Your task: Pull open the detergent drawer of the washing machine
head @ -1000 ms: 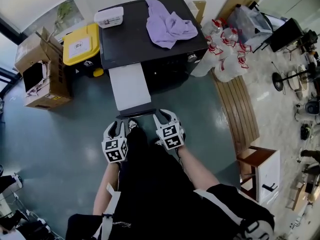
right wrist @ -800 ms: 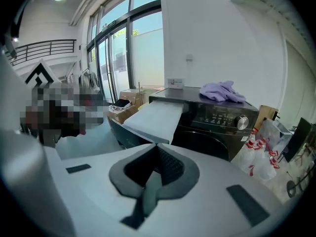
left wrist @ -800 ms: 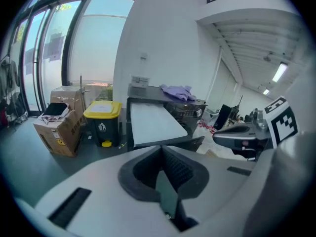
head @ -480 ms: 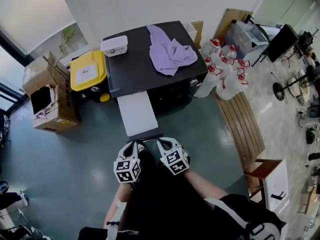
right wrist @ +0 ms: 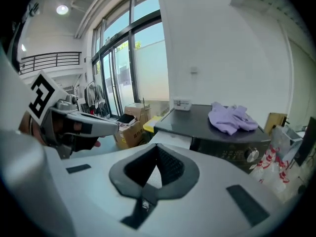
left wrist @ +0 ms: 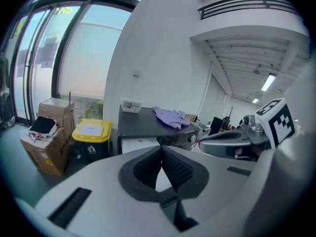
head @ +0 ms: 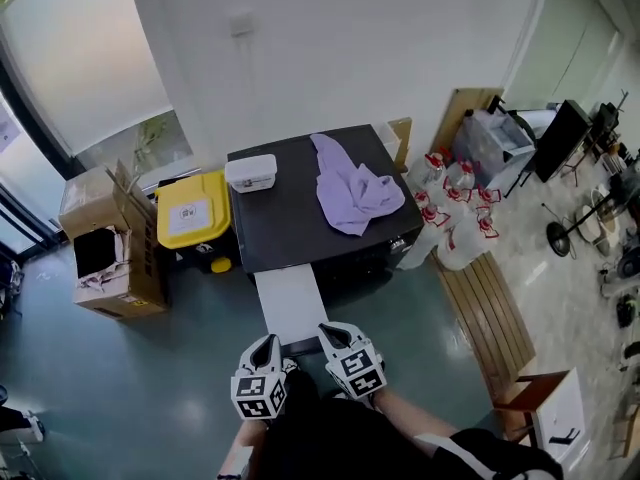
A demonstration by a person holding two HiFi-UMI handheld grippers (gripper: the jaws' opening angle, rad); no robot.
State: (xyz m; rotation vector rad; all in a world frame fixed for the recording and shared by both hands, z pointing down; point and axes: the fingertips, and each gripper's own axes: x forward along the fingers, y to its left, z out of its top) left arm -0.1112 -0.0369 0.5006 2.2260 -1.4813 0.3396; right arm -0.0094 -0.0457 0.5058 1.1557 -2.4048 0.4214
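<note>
- Head view: the washing machine (head: 300,213) stood against the wall. Its white drawer (head: 289,306) appeared already pulled far out toward the person.
- The left claw (head: 264,349) and the right claw (head: 336,335) flanked the drawer's front end, close to it. Whether either touched it could not be told.
- The likely risk was a knock from a leg or a claw against the long, unsupported drawer, which could strain or jam it. Pulling further might bring it right out.
- Around it were a yellow bin (head: 192,210) just left of the machine and a cardboard box (head: 108,240) beyond that. Tied bags (head: 452,220) and a slatted board (head: 492,308) lay to the right. None of these blocked the drawer.
- Left gripper view: the left claw (left wrist: 162,150) was fully closed with nothing between its pads. A purple cloth (left wrist: 170,116) and a small white box (left wrist: 131,104) lay on the machine top, well clear of the drawer.
- Right gripper view: the right claw (right wrist: 157,147) was likewise closed and empty. It would have needed to open before any fresh grip, or it would only push the drawer.
</note>
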